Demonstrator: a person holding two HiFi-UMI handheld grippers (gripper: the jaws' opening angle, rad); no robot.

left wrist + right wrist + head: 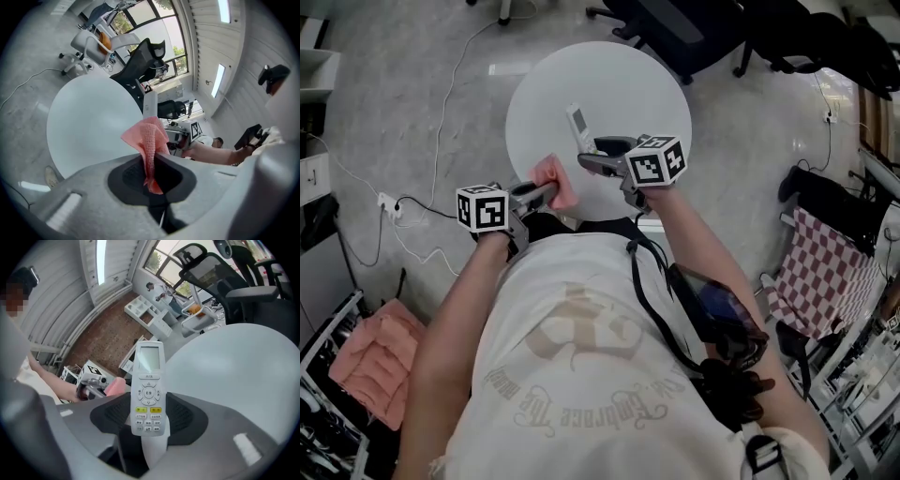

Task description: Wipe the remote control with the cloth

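My right gripper (592, 159) (149, 420) is shut on the lower end of a white remote control (578, 126) (148, 387). The remote points away over the round white table (609, 89), its screen and buttons facing the camera in the right gripper view. My left gripper (546, 192) (151, 174) is shut on a pink cloth (555, 180) (149, 140), which bunches up out of the jaws. The cloth sits just left of the remote, near the table's front edge. In the left gripper view the remote (150, 103) stands behind the cloth.
Black office chairs (675, 28) stand beyond the table. White cables (441, 122) trail over the floor at the left. A pink cloth pile (375, 361) lies at the lower left, a checked fabric (820, 272) at the right.
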